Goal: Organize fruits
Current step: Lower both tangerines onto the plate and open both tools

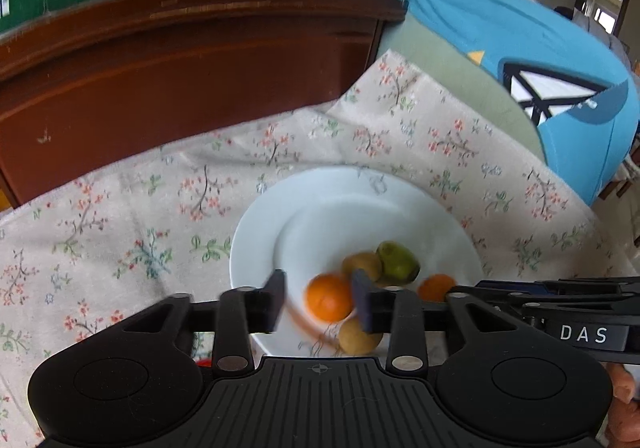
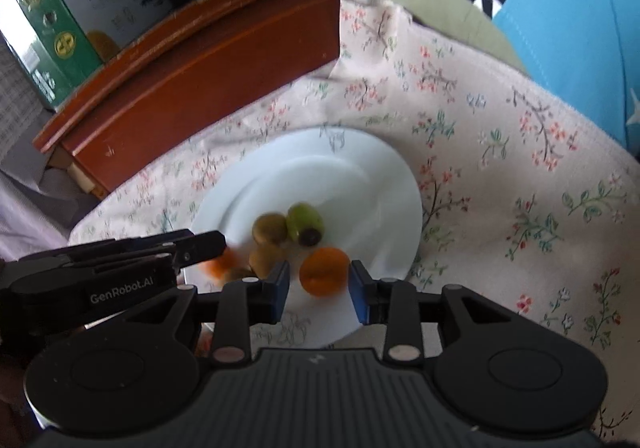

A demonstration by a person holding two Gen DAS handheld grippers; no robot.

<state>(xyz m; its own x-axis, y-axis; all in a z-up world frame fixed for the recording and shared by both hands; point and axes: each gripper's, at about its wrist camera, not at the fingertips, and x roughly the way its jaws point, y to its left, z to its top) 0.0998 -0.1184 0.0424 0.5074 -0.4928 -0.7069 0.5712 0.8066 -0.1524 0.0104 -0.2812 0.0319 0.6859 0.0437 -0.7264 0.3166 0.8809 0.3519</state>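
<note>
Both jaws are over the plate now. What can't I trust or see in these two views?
- Left view: the lower kiwi is partly behind the left gripper; the far orange is cut off by the right gripper's arm.
- Right view: the left gripper's tip covers the blurred orange.
- Both views: motion blur; contact between the open jaws and fruit cannot be judged.
- Plate: near rim hidden by the right gripper.

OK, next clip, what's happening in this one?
A person works two handheld grippers over a white plate of fruit on a floral cloth. The left gripper and right gripper are both open, each framing an orange: one by the left, the other by the right. Neither is gripped. Three kiwis and a green fruit sit between them on the plate.
</note>
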